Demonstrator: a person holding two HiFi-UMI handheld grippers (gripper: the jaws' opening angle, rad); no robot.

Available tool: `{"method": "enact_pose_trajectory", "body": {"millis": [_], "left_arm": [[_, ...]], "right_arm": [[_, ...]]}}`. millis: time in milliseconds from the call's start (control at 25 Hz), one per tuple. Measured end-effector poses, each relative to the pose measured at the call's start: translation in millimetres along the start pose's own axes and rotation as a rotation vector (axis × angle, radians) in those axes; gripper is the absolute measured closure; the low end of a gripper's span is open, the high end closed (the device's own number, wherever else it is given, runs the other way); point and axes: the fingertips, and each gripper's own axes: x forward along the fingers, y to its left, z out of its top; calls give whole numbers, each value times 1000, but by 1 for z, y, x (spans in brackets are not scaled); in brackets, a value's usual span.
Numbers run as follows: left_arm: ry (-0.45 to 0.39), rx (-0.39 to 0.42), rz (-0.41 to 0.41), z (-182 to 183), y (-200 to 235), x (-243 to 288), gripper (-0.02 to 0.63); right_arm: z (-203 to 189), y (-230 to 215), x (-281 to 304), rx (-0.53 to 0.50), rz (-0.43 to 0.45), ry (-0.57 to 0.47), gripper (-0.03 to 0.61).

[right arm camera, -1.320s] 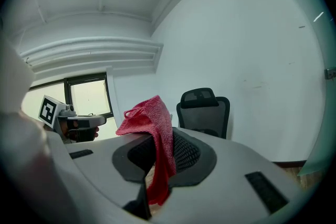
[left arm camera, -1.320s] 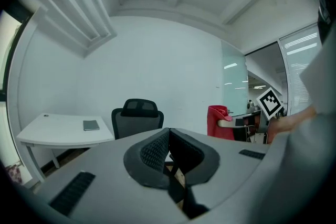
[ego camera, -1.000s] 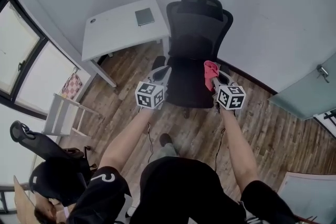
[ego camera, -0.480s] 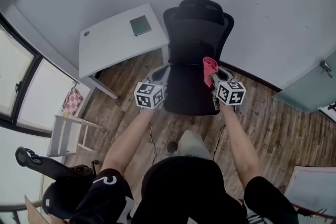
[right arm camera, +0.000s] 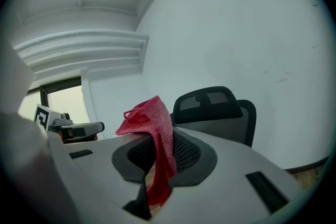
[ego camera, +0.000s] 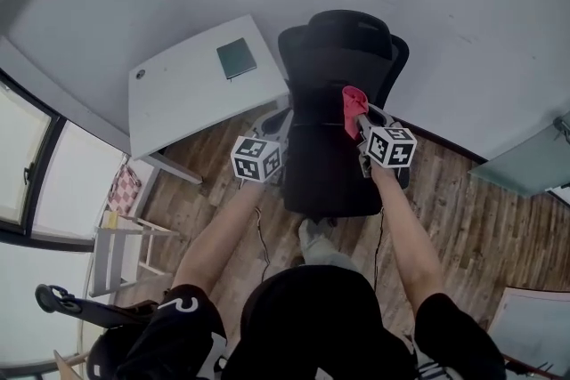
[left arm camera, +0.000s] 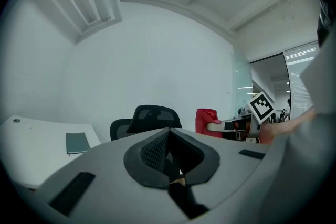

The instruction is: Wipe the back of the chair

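A black mesh office chair (ego camera: 343,67) with a headrest faces me, its backrest rising against the white wall. My right gripper (ego camera: 359,116) is shut on a red cloth (ego camera: 354,105), held over the seat and in front of the backrest's right side. In the right gripper view the red cloth (right arm camera: 156,136) drapes out of the shut jaws, with the chair (right arm camera: 215,107) beyond it. My left gripper (ego camera: 278,124) hovers by the chair's left armrest; in the left gripper view its jaws (left arm camera: 169,132) are shut with nothing held. The chair's rear face is hidden.
A white desk (ego camera: 178,98) with a dark notebook (ego camera: 236,58) stands left of the chair, close to its armrest. A glass door (ego camera: 525,165) is at the right. A white rack (ego camera: 120,245) and another black chair (ego camera: 71,309) sit at the lower left by the windows.
The person has stepped closer to the chair. Both grippers have moved forward toward the backrest, and the red cloth has stayed in the right gripper.
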Motion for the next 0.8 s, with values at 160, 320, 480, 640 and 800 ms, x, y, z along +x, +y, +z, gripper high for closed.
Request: {"method": "enact_pose_trajectory", "body": {"millis": [160, 320, 480, 640, 800], "left_arm": [[17, 4, -4, 13, 43, 45, 588], [26, 10, -19, 22, 80, 84, 588], [23, -2, -26, 29, 112, 122, 588], [37, -17, -25, 30, 129, 156, 588], [61, -18, -33, 28, 145, 178, 588]], "right_arm": [[18, -20, 64, 18, -7, -4, 505], [31, -37, 125, 34, -24, 1, 505], [43, -48, 180, 17, -20, 14, 505], [49, -61, 220, 14, -7, 30, 505], [47, -65, 253, 14, 9, 57, 505]]}}
